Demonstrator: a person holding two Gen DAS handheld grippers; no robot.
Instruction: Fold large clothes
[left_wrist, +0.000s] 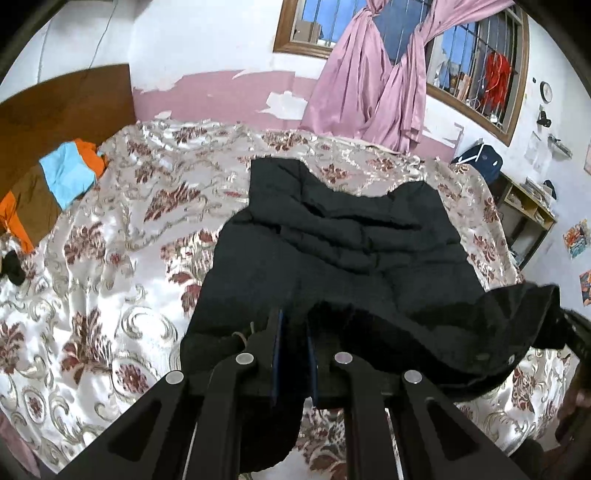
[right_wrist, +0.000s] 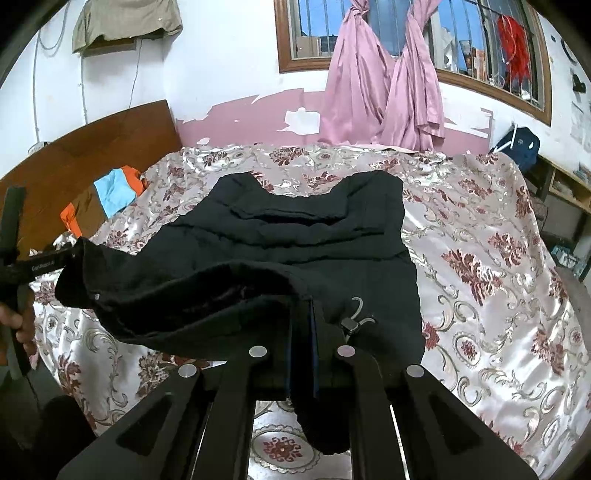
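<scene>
The black jacket (left_wrist: 332, 236) lay on the floral bed cover (left_wrist: 110, 258), its near edge lifted. The left gripper (left_wrist: 293, 350) clamped that edge at 6 o'clock; the right gripper (right_wrist: 303, 350) clamped it too (small writing on the other tool was unreadable).

Pink curtains (left_wrist: 369, 92) knotted at barred window (right_wrist: 461, 40), peeling pink wall (left_wrist: 229, 96), wooden headboard (right_wrist: 92, 147)
</scene>
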